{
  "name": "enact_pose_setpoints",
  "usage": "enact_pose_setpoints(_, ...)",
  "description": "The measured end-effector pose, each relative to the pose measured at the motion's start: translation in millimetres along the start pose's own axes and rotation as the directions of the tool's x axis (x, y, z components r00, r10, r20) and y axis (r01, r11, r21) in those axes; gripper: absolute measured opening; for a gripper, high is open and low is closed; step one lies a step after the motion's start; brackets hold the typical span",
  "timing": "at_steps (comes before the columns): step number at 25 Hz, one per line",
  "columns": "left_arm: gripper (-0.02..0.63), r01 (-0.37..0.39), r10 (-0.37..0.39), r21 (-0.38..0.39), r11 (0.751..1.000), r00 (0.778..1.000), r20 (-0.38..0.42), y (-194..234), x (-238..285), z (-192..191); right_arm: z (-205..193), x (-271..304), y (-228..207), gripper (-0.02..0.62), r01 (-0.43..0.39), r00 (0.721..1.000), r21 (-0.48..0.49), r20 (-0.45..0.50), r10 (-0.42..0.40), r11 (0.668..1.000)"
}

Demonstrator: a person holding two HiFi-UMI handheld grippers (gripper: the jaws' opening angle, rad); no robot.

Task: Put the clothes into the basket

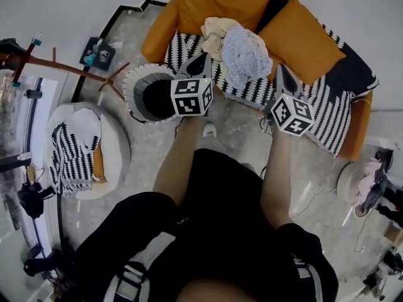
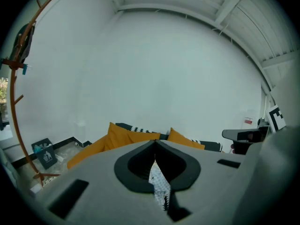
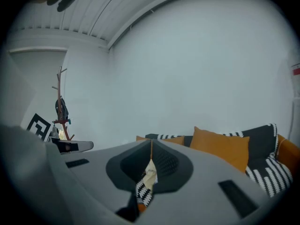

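Both my left gripper (image 1: 203, 56) and right gripper (image 1: 281, 68) are shut tight and empty. Clothes (image 1: 244, 54) lie on the sofa (image 1: 327, 115) at 12 o'clock, basket (image 1: 134, 75) at 10. I think I'm at the reaching step; next I open and grab.

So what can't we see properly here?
- Inside of the basket: in the head view it is dark, and the left gripper covers part of it.
- Cream garment: in the head view it is partly covered by the blue garment.
- Blue garment, left gripper view: that gripper's own body hides all but a sliver.
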State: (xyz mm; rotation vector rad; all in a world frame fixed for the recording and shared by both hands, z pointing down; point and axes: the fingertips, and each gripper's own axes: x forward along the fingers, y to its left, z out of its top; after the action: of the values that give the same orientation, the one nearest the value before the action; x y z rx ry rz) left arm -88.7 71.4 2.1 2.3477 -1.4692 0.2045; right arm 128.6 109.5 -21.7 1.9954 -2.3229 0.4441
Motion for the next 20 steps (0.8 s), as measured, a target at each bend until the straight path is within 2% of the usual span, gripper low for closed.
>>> enact_pose_setpoints(4,0.008,0.027,-0.027,-0.009,1.0,0.998,-0.052,-1.7,27.2,-10.5,-24.6,17.5,-11.4,0.014,0.017,0.999,0.042,-0.052,-0.015,0.999)
enact_pose_setpoints(11,0.008,0.086,-0.087,-0.013,0.996,0.986,-0.143,-19.5,67.6,-43.0,-58.6,19.0,-52.4,0.014,0.102,0.988,0.108,-0.124,-0.088,0.989)
enact_pose_setpoints(20,0.008,0.068,-0.072,-0.027,0.997,0.975,-0.209,-10.0,116.1,-93.3,-131.8,54.2,-61.6,0.014,0.043,0.961,0.092,-0.276,-0.016,0.995)
